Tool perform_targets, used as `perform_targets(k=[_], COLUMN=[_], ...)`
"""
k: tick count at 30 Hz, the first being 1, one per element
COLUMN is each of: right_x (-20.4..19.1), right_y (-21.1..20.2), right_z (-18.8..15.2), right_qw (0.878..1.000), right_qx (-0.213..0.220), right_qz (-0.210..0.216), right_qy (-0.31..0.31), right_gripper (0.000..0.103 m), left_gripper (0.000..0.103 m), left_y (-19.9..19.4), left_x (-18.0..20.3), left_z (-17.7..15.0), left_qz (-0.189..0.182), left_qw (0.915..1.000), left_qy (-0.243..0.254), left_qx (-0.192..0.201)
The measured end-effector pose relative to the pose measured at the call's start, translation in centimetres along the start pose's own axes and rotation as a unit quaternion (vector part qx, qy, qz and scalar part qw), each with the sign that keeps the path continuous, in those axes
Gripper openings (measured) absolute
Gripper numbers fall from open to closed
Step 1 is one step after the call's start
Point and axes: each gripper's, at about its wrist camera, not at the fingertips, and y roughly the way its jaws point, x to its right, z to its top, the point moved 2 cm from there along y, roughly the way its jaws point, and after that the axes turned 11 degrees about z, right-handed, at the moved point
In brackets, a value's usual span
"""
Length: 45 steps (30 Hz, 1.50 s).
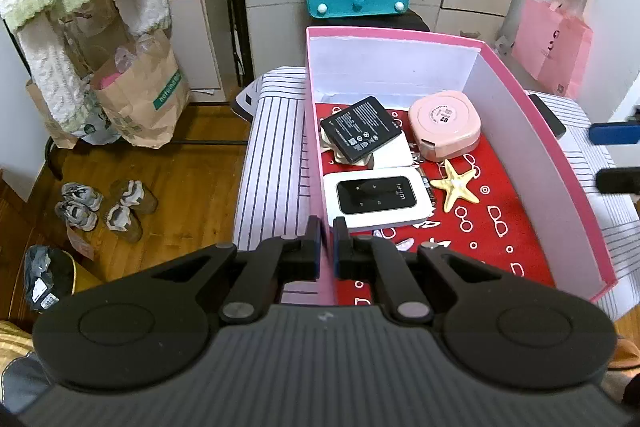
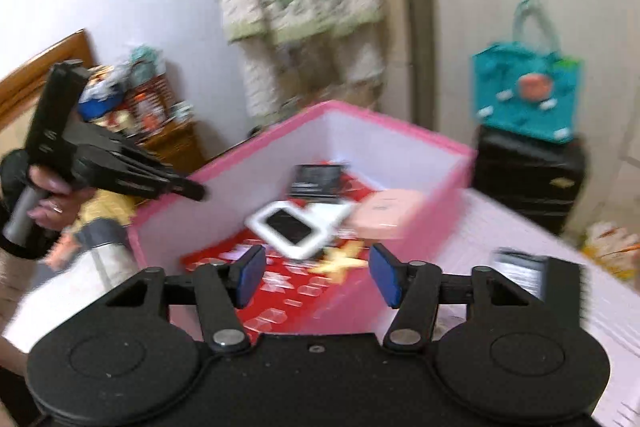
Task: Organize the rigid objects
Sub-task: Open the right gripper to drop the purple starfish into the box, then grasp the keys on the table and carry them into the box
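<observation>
1. At the far left, brown paper bags [image 1: 140, 99] stand on the wooden floor, with worn grey shoes [image 1: 104, 205] nearer the camera.
2. A white cloth with thin dark stripes [image 1: 276, 163] covers the surface that bears the box.
3. The left gripper [image 1: 327, 227] has its jaws pinched on the near left wall of the pink cardboard box with white inner walls [image 1: 400, 63]; the wall runs up between the two fingers.
4. Inside the box, on its red patterned floor, a white pocket Wi-Fi router with a black screen [image 1: 378, 201] lies nearest that gripper.
5. Behind the router a flat black battery pack [image 1: 362, 129] rests tilted on other small items.
6. Right of the router lies a pale yellow starfish [image 1: 456, 187], and behind it a rounded pink plastic case [image 1: 445, 125].
7. In the blurred right wrist view, the right gripper [image 2: 318, 277] hangs over the box's near wall, jaws parted and empty.
8. Right of the box, a black rectangular object [image 2: 520, 271] lies on the cloth, outside the box.
</observation>
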Motion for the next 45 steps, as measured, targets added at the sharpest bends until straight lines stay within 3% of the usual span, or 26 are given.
perform_targets(k=[5, 10, 14, 21, 25, 27, 30, 31, 34, 45], right_x=[3.0, 4.8, 5.8, 8.9, 10.9, 11.9, 12.1, 12.0, 11.6, 9.1], right_y=[-1.1, 0.7, 1.9, 4.0, 4.6, 4.7, 5.0, 5.0, 4.8, 0.2], right_z=[-4.3, -7.8, -8.6, -8.8, -8.5, -8.4, -8.6, -8.6, -8.2, -4.8], right_qw=[0.998, 0.997, 0.996, 0.996, 0.997, 0.995, 0.995, 0.995, 0.995, 0.995], right_qx=[0.006, -0.012, -0.02, -0.021, 0.001, 0.012, 0.013, 0.012, 0.005, 0.055], right_qz=[-0.056, -0.071, -0.081, -0.088, -0.063, -0.049, -0.041, -0.04, -0.044, -0.028], right_qy=[-0.004, -0.002, -0.016, -0.003, 0.049, 0.084, 0.088, 0.089, 0.094, 0.081], right_gripper=[0.064, 0.061, 0.06, 0.05, 0.017, 0.017, 0.016, 0.006, 0.005, 0.005], left_gripper=[0.005, 0.005, 0.005, 0.005, 0.005, 0.005, 0.005, 0.005, 0.005, 0.005], left_y=[0.2, 0.2, 0.1, 0.3, 0.3, 0.2, 0.2, 0.2, 0.1, -0.1], left_x=[0.6, 0.8, 1.1, 1.2, 1.3, 1.2, 1.2, 1.2, 1.2, 1.8], left_z=[-0.2, -0.1, -0.2, 0.1, 0.0, -0.1, -0.2, -0.2, -0.3, -0.1], left_qz=[0.016, 0.025, 0.032, 0.038, 0.04, 0.04, 0.039, 0.039, 0.042, 0.045], left_qw=[0.9999, 0.9996, 0.9994, 0.999, 0.9989, 0.9988, 0.9989, 0.9989, 0.9988, 0.9979], left_qy=[0.0, -0.004, -0.004, -0.005, -0.001, -0.003, -0.003, -0.002, 0.002, 0.039], left_qx=[-0.007, -0.011, -0.013, -0.022, -0.026, -0.027, -0.027, -0.026, -0.025, -0.024])
